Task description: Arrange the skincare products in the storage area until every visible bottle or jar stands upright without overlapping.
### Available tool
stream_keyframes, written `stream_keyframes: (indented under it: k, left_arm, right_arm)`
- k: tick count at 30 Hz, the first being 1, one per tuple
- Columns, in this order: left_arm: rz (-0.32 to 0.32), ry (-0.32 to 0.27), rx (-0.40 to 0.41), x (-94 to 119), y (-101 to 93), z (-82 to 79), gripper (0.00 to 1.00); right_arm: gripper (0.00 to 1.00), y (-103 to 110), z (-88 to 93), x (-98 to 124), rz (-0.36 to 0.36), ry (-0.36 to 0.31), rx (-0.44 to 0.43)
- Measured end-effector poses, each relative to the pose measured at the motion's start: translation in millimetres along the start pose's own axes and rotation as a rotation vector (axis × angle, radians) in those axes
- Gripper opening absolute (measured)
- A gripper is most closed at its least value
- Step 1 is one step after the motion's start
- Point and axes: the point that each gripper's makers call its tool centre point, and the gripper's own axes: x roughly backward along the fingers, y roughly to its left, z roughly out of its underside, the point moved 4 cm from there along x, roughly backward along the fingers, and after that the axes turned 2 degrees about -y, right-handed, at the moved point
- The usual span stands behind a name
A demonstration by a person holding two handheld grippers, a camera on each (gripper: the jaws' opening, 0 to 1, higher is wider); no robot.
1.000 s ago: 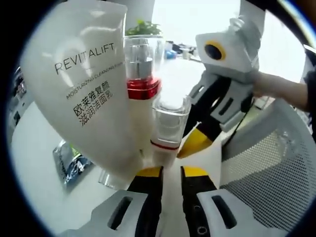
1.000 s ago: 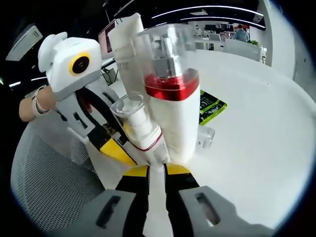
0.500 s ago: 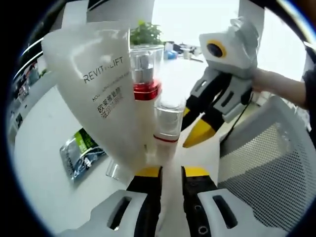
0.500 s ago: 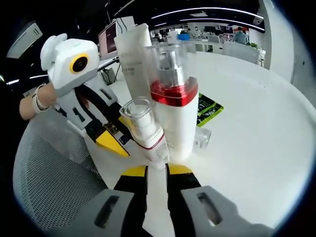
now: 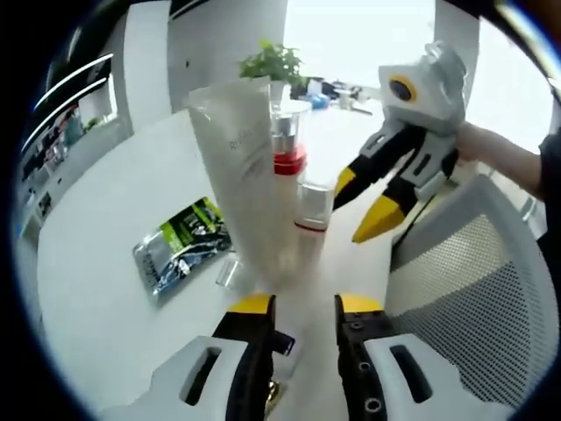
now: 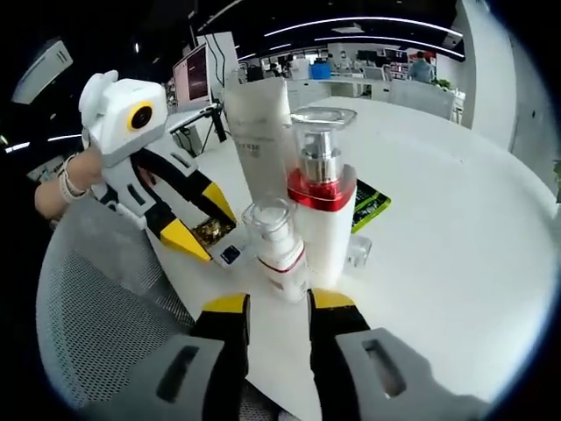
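Three products stand upright close together on the white table [image 5: 96, 298]. A tall white tube [image 5: 238, 180] is in front in the left gripper view, with a white pump bottle with a red collar [image 5: 287, 160] and a small clear-capped bottle with a red ring [image 5: 310, 210] behind it. My left gripper [image 5: 302, 311] is open just short of the tube's base. My right gripper [image 5: 363, 203] hangs open to their right. In the right gripper view the small bottle [image 6: 281, 256] is nearest, then the pump bottle [image 6: 323, 219] and the tube [image 6: 261, 132]. My right gripper [image 6: 279, 307] is open in front of the small bottle, holding nothing. My left gripper [image 6: 195, 219] is open at the left.
A green sachet [image 5: 184, 250] and a small clear cap [image 5: 230, 272] lie on the table beside the group; the sachet [image 6: 370, 203] and the cap [image 6: 358, 251] are behind the bottles in the right gripper view. A grey mesh chair [image 5: 491, 298] is at the table's edge. A person's hand [image 5: 491, 151] holds the right gripper.
Both grippers have drawn back from the products, which now look smaller, and both pairs of jaws stand wider apart. The three products remain upright in place.
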Motion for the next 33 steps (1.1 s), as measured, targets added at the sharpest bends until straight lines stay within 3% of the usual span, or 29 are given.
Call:
stream_keyframes:
  k: [3,6,8,13,17,22,33]
  left_arm:
    - [-0.023,-0.007,0.007,8.9,3.6,1.4,0.27]
    - [-0.038,-0.017,0.023,17.3,6.3,2.1,0.32]
    - [-0.048,-0.018,0.022,23.1,7.5,3.8,0.36]
    - [-0.089,-0.007,0.02,35.1,13.3,11.0,0.48]
    - [-0.102,0.013,0.008,42.3,13.3,17.2,0.51]
    - [-0.125,0.031,-0.006,51.4,15.5,21.9,0.65]
    - [-0.164,0.038,0.017,76.2,18.8,28.4,0.74]
  right_arm:
    - [0.33,2.0,-5.6,3.1,0.009,-0.005,0.014]
    - [0.45,3.6,-11.0,6.0,0.02,-0.013,0.027]
    - [0.45,4.8,-13.4,8.4,0.032,-0.013,0.051]
    - [0.54,8.3,-14.4,12.3,0.052,-0.002,0.067]
    - [0.6,11.1,-15.7,15.5,0.059,0.004,0.079]
    - [0.69,14.4,-21.1,22.3,0.084,0.004,0.108]
    - [0.88,21.8,-27.5,28.9,0.081,0.033,0.155]
